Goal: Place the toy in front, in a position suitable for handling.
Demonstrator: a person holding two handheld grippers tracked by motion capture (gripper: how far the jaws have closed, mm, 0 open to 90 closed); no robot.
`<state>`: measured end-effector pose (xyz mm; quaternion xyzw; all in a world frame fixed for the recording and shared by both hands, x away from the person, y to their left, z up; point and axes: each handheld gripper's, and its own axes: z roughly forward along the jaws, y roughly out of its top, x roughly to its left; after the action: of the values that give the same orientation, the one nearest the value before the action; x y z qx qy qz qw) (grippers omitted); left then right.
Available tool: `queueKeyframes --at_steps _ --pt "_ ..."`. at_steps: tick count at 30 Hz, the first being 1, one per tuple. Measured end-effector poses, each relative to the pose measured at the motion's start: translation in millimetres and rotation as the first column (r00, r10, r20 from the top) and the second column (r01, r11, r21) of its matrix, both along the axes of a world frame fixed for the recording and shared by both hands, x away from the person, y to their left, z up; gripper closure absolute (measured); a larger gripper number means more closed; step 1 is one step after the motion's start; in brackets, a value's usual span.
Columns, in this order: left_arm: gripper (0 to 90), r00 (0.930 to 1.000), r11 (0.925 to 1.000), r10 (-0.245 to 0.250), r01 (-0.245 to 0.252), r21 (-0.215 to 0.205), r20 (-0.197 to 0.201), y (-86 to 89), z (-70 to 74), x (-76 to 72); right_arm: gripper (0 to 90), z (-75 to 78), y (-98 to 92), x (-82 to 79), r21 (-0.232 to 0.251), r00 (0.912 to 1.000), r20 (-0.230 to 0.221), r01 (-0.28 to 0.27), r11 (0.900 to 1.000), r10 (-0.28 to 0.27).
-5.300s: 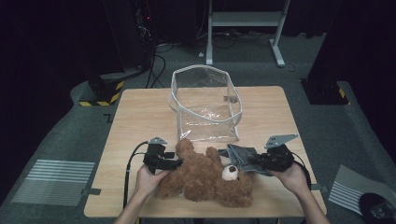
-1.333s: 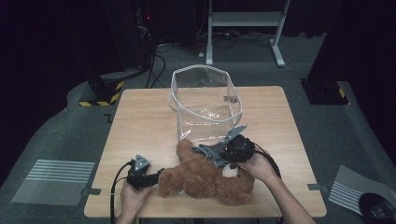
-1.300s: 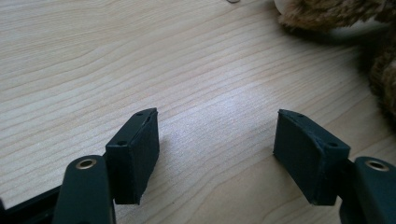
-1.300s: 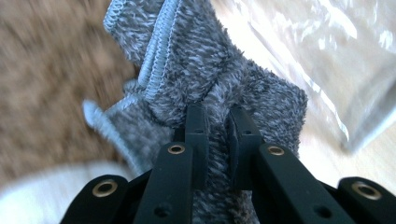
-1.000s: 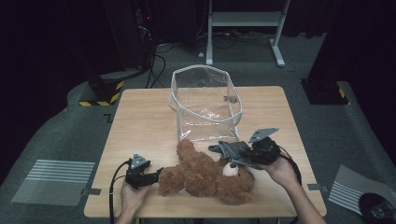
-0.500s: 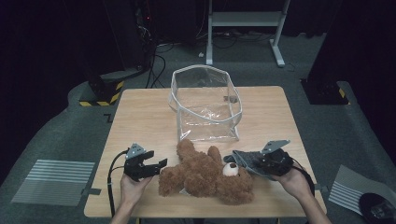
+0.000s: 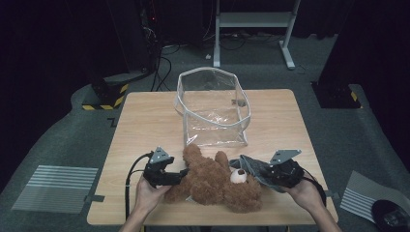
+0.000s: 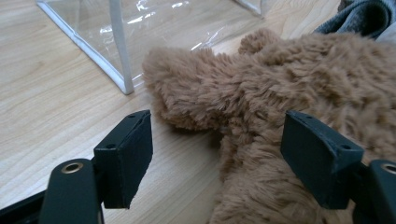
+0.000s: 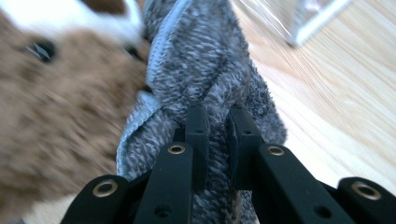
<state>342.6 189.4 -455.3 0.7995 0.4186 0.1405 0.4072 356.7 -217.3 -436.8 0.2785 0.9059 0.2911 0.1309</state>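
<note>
Two black jaws of the left gripper (image 8: 219, 158) parted wide, lately opening further, with the brown plush of the teddy bear (image 8: 299, 116) between and beyond them, neither pad pressing on the fur; left pad over bare wood, right pad against the shaggy flank without a squeeze; just beyond, one stubby limb of the bear pointing toward the white-edged corner of the clear plastic bag (image 8: 116, 51); pinched close together, by contrast, the jaws of the right gripper (image 9: 217, 140), clamped on a fold of grey fleecy cloth (image 9: 205, 70) with a pale blue hem, bunched and rising straight ahead of the pads; beside that cloth, blurred, the bear's brown face and white muzzle; seen from above, the left gripper (image 7: 180, 175) held in the left hand (image 7: 147, 193) at the bear's lower end, the right gripper (image 7: 263, 175) in the right hand (image 7: 304, 191) at its head end, the grey cloth (image 7: 249, 166) draped between gripper and muzzle; lying on its back along the near edge of the wooden table (image 7: 145, 125), the teddy bear (image 7: 212, 181); upright just behind it, near the table's middle, the open clear plastic bag (image 7: 212, 108).
</note>
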Motion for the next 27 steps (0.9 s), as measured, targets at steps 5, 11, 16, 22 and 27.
queueKeyframes --at_steps 5,11,16,22,27 --pt "26.4 0.9998 0.9994 0.010 -0.010 0.034 -0.015 -6.9 -7.1 6.6 80.8 13.0 -13.3 -8.9 0.075 0.9987 0.047 0.016 0.997 -0.020" --pt "27.3 0.9993 0.9987 0.028 -0.027 0.043 -0.025 -12.2 -10.0 14.2 80.8 43.3 5.0 -23.5 0.152 0.9907 0.126 -0.072 0.986 0.053" --pt "26.9 0.9991 0.9989 0.029 -0.028 0.038 -0.032 -10.6 -10.2 14.8 80.8 43.2 26.7 -22.6 0.150 0.9859 0.124 -0.130 0.980 0.112" --pt "27.6 0.9999 0.9999 0.013 -0.013 -0.009 -0.007 -7.3 -1.2 7.0 80.8 22.0 14.4 -7.2 0.068 0.9956 0.079 -0.056 0.996 0.050" --pt "25.8 0.9999 0.9989 -0.016 0.016 -0.043 0.006 -5.6 9.7 -4.4 80.8 24.2 1.5 -11.8 0.108 0.9937 0.112 -0.025 0.994 0.013"
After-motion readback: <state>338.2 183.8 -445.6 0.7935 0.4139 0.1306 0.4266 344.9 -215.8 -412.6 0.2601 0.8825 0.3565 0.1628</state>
